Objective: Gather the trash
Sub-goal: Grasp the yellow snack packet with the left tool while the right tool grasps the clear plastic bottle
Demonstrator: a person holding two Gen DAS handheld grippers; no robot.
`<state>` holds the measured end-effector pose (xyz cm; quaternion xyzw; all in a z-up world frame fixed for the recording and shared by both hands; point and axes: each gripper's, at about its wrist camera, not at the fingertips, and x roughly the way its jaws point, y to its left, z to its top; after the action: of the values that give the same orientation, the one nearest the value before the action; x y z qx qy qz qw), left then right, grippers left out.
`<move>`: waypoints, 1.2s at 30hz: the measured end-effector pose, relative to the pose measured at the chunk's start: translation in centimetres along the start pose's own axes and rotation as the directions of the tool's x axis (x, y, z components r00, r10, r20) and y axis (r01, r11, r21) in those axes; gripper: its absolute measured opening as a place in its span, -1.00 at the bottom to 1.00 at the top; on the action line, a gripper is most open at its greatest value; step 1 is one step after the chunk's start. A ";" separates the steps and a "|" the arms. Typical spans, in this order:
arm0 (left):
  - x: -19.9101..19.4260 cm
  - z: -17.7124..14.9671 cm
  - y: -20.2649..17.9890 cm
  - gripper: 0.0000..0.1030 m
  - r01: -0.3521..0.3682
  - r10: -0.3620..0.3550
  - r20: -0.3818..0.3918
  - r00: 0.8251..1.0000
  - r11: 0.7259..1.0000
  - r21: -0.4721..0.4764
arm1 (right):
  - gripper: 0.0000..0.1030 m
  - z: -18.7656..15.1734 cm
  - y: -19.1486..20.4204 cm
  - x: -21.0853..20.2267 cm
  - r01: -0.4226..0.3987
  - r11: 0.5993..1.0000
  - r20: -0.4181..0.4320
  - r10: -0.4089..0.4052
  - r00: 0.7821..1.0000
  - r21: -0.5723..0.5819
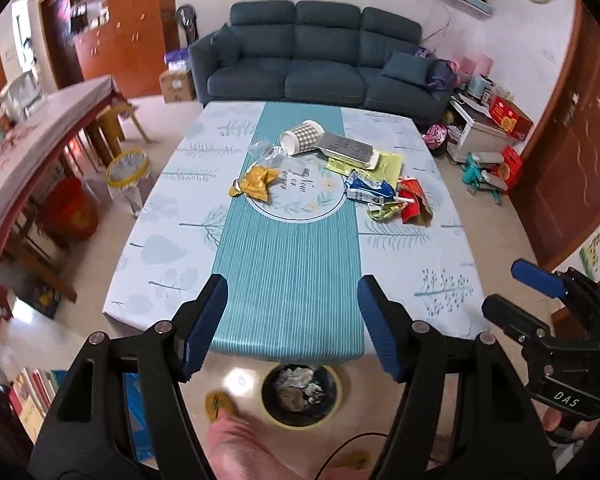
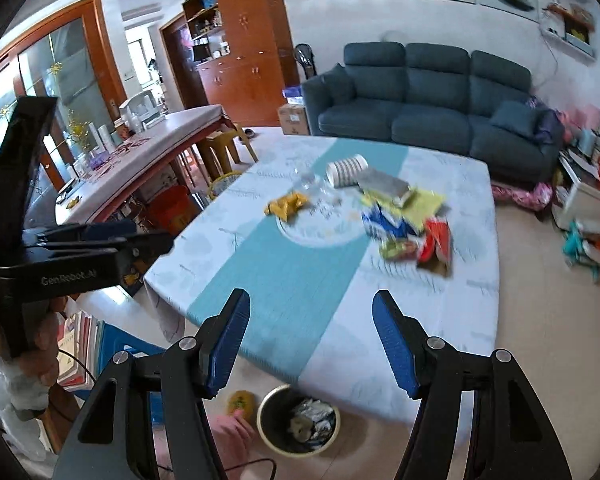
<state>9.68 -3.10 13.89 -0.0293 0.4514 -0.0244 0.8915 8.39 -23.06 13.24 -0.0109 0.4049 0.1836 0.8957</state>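
While two grippers gape, one bin (filled)

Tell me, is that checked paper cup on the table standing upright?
No, the checked paper cup lies tipped on its side on the table, its open mouth facing the clear plastic wrapper.

On the table sit one checked paper cup on its side, one grey flat box, one yellow wrapper, one blue-and-white wrapper, one red wrapper and one clear crumpled plastic piece. Below the table's near edge stands one black trash bin holding scraps too jumbled to count. Behind the table there's one three-seat sofa.
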 end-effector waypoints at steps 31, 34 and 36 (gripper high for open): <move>41.0 15.1 9.4 0.25 0.163 -0.107 -0.442 0.890 0.983 0.090 | 0.26 15.1 -1.5 35.6 0.229 0.930 -0.243 -0.160 0.957 0.289; 41.9 14.9 9.9 0.04 0.172 -0.126 -0.445 0.887 0.983 0.065 | 0.26 15.3 -1.6 36.8 0.225 0.935 -0.262 -0.153 0.953 0.273; 42.1 14.9 10.2 -0.21 0.182 -0.138 -0.441 0.887 0.982 0.058 | 0.26 15.5 -1.6 38.0 0.217 0.942 -0.273 -0.145 0.951 0.257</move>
<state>46.75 4.56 -11.88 -0.0167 0.6332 -0.1259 0.7635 43.10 -9.76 -4.26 0.0572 0.5339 0.0370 0.8428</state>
